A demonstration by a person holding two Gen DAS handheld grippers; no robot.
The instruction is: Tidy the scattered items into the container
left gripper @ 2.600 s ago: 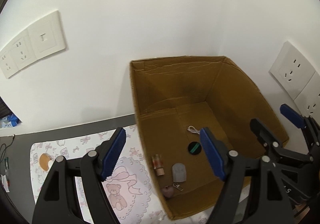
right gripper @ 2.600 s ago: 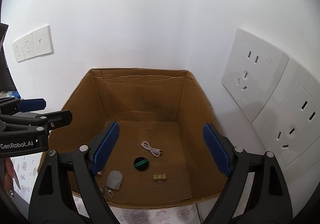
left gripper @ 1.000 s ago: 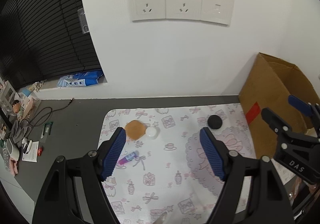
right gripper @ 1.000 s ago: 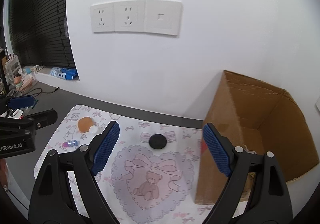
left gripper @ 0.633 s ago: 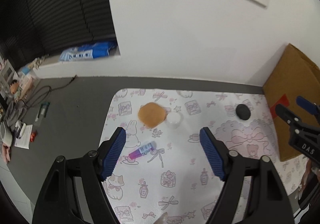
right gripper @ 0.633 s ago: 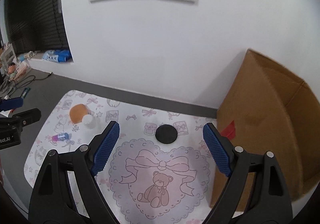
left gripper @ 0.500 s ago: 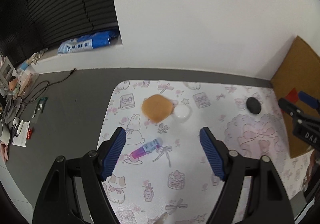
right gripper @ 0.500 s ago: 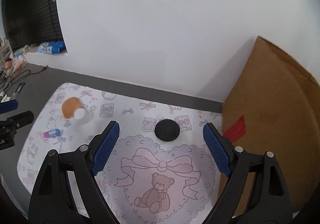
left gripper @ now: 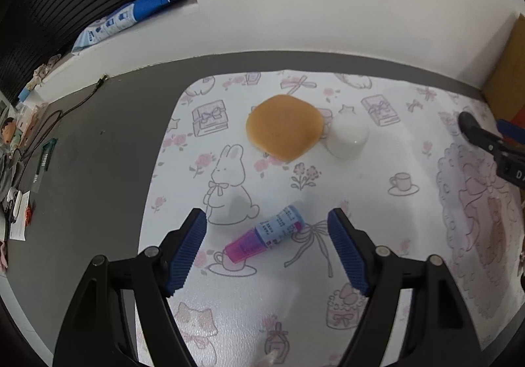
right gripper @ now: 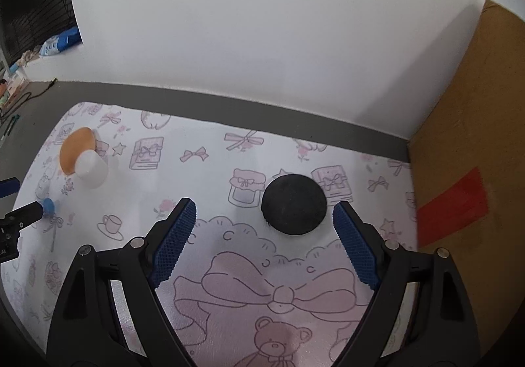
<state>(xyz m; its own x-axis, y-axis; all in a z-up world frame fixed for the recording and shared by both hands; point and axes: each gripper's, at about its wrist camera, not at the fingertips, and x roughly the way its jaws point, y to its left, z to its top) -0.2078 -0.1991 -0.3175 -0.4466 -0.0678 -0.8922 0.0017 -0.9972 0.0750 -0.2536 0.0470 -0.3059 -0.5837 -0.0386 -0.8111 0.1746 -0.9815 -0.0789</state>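
On the far left, the left wrist view shows grey floor with wires (left gripper: 49,124) and a blue packet (left gripper: 121,20) by the wall. The other view shows these only small, at its edge.

Next is a white mat (left gripper: 377,209) with pink drawings. An orange pad (left gripper: 283,127) lies on it, with a white cap (left gripper: 347,139) just beside it on the right. A little blue and pink tube (left gripper: 265,234) lies on its side on the mat. The left gripper (left gripper: 267,250) hangs over the tube with its blue pads wide apart, one on each side. They do not touch it. In the right wrist view only the blue end of the tube (right gripper: 48,205) peeks out.

A black round disc (right gripper: 294,203) lies on the mat. The right gripper (right gripper: 264,240) hangs near it with its pads wide apart and nothing between them. The disc is a bit ahead of the pads. The left wrist view does not show the disc.

On the far right stands the brown cardboard box (right gripper: 469,143) with red tape (right gripper: 452,207). The left wrist view shows only a corner (left gripper: 507,68). The inside of the box is hidden.
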